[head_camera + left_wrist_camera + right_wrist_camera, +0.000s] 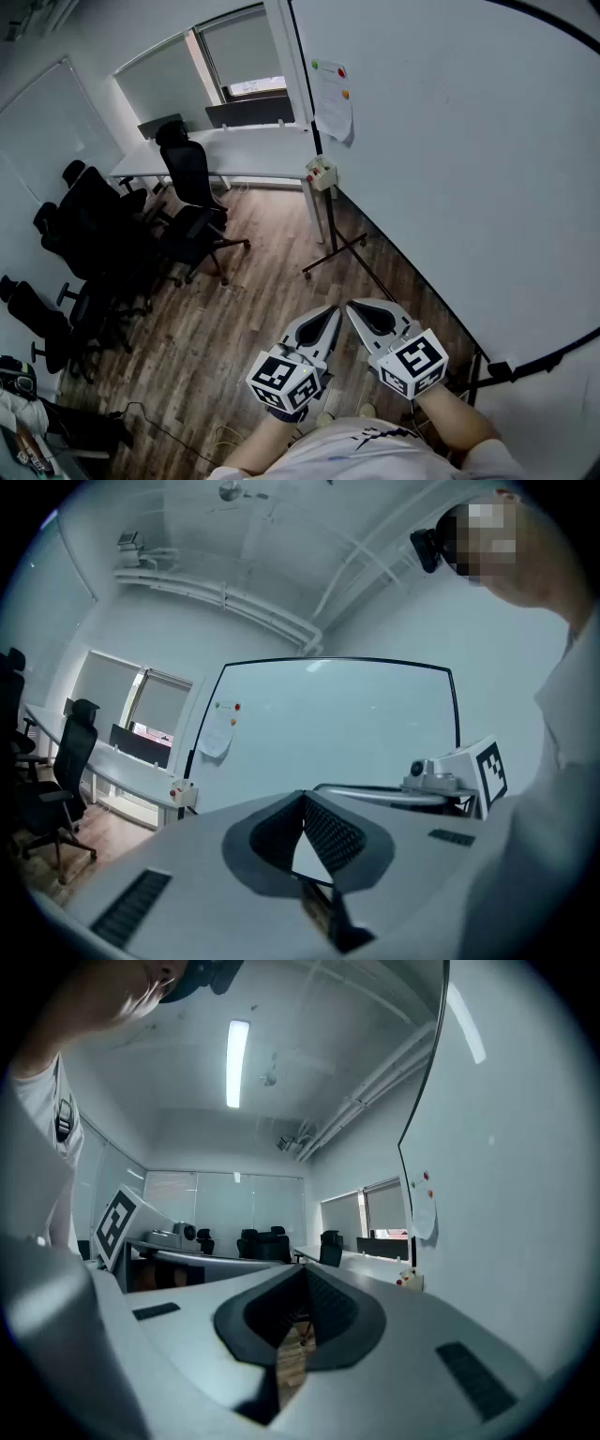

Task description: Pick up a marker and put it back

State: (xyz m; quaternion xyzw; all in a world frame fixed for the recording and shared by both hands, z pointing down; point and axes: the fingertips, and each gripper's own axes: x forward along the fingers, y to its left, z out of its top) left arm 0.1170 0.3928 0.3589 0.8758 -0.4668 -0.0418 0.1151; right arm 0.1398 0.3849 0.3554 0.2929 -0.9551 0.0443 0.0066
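Looking for the marker turns up nothing certain: the likeliest place is a small white box point(321, 172) fixed to the left edge of the whiteboard point(450, 141). It shows a few red spots, but they are too small to tell whether any is a marker. Neither tool is close to that box.

In its own view the left gripper point(305, 801) has its jaws together, the ribbed pads meeting at the tips. Only a thin wedge of space is left behind the tips, and nothing is clamped there. The right gripper point(305, 1272) is the same, its jaws closed tip to tip. Through the narrow slot behind them shows only a strip of the wooden floor point(244, 319).

From the head view the two tools sit side by side just in front of the person's chest, each on a bare forearm point(459, 417). Their tips are near each other and point away from the body, roughly along the foot of the whiteboard. They touch neither the board nor the floor.

Higher on the whiteboard's left side, a sheet of paper point(333, 98) hangs under small coloured magnets. The black stand point(333, 251) spreads its legs on the floor below the box. Beyond it a long white desk point(234, 150) runs under the window, with black office chairs point(192, 187) clustered to the left.
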